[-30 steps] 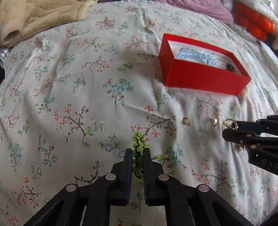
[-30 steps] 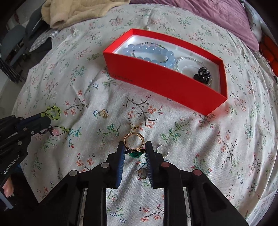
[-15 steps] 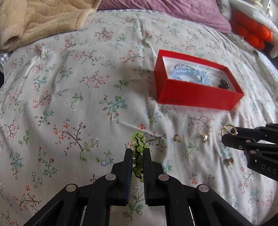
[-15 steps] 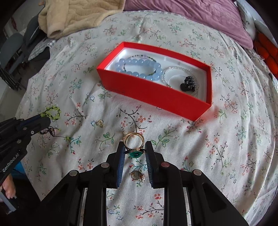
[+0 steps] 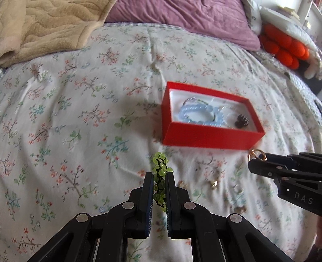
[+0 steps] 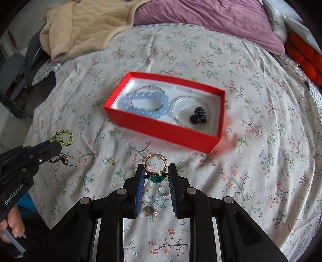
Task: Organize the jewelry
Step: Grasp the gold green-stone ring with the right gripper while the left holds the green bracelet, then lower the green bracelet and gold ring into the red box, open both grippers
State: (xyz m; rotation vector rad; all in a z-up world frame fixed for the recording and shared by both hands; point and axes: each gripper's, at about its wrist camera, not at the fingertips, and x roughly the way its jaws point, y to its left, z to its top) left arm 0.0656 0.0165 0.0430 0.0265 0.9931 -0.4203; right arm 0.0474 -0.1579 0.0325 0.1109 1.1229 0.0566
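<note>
A red box (image 5: 209, 139) (image 6: 161, 129) lies on the floral bedspread, holding a pale blue bead bracelet (image 6: 145, 104), a silver bangle (image 6: 181, 104) and a dark piece (image 6: 198, 118). My left gripper (image 5: 159, 177) is shut on a green bead bracelet (image 5: 160, 163), lifted above the bed; the right wrist view shows that gripper (image 6: 54, 145) at the left with the green bracelet (image 6: 63, 137) looping past its tips. My right gripper (image 6: 156, 171) is shut on a gold ring with a green stone (image 6: 156, 167), also lifted; its tip (image 5: 255, 159) shows at the right of the left wrist view.
Small loose pieces lie on the bedspread (image 5: 80, 100) below the grippers: gold earrings (image 5: 213, 183) (image 6: 111, 160), a silver ring (image 6: 164, 190) and another small piece (image 6: 149, 210). A beige blanket (image 6: 90, 26), a purple pillow (image 6: 201, 14) and orange cushions (image 5: 281, 48) lie at the far side. A hand (image 6: 12, 225) holds the left gripper's handle.
Both grippers have risen off the bedspread with their pieces still held. The red box now sits lower in both views and more of its inside shows.
</note>
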